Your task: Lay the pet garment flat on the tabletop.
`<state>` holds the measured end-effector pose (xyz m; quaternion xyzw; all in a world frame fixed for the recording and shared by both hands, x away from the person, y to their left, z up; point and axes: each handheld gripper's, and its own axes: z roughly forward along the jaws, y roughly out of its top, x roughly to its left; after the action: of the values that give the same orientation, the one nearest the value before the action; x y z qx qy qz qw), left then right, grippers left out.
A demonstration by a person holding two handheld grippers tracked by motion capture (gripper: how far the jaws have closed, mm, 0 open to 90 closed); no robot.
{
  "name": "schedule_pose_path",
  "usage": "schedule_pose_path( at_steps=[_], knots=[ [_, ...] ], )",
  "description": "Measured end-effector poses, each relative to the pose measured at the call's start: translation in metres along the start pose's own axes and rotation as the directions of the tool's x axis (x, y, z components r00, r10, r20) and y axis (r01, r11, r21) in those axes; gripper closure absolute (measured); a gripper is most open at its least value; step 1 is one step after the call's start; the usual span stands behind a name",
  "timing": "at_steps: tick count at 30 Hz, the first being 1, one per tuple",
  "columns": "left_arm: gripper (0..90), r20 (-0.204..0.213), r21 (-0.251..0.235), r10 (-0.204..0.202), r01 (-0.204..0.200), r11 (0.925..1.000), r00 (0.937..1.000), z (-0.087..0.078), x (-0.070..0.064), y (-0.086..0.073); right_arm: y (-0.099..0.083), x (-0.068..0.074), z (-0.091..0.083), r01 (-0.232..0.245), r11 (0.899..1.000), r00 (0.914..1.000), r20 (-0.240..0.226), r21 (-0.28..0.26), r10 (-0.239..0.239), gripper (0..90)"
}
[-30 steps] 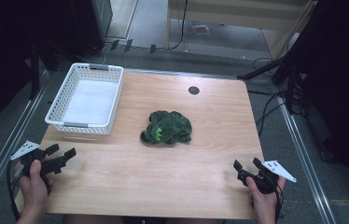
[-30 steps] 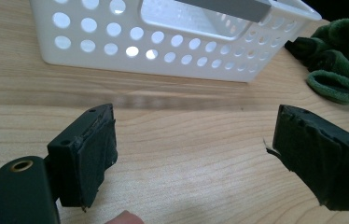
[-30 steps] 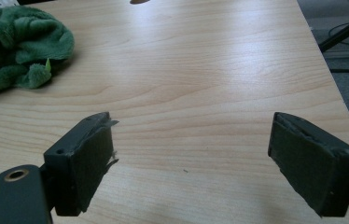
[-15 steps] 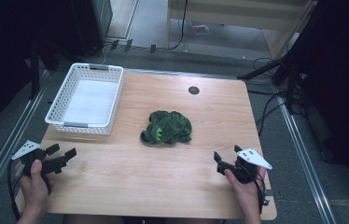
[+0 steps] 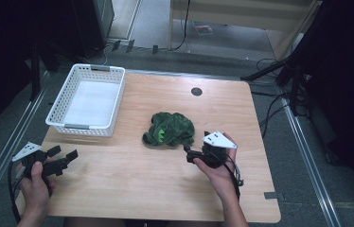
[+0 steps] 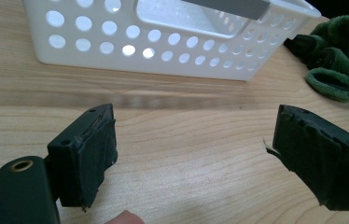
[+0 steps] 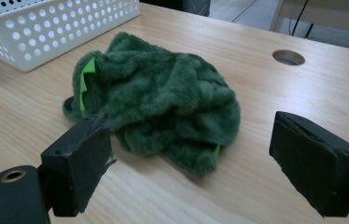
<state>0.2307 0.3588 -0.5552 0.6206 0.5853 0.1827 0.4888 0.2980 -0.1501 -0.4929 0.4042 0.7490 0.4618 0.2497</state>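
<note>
the right gripper view shows a bright green tag on the crumpled dark green fleece cloth [image 7: 158, 105], just ahead of the right gripper [image 7: 191, 163], its jaws spread wide. the left gripper [image 6: 196, 154] is released too, facing the white perforated plastic basket [image 6: 163, 42] over bare wooden table [image 6: 182, 154].

Overhead light brightens the table [image 5: 132, 184]; dark surroundings, blurred near jaws.
</note>
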Motion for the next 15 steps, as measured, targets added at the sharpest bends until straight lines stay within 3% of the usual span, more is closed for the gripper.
schedule_pose_path(
  at_steps=[5,10,15],
  knots=[
    [13.7,-0.002,-0.001,0.000,0.000,1.0000,1.0000,0.000,0.000,0.000,0.012,0.013,0.024,0.004,1.000,0.9993,-0.037,0.024,-0.003,12.9],
    [13.7,-0.003,0.000,-0.002,0.002,1.0000,1.0000,0.001,0.000,0.000,0.021,0.028,0.050,0.027,0.997,0.9991,-0.034,0.070,-0.025,9.5],
    [13.7,-0.002,-0.001,0.000,0.000,1.0000,1.0000,0.001,0.000,0.000,0.024,0.034,0.068,0.060,0.992,0.9945,-0.092,0.113,-0.050,8.2]
  ],
)
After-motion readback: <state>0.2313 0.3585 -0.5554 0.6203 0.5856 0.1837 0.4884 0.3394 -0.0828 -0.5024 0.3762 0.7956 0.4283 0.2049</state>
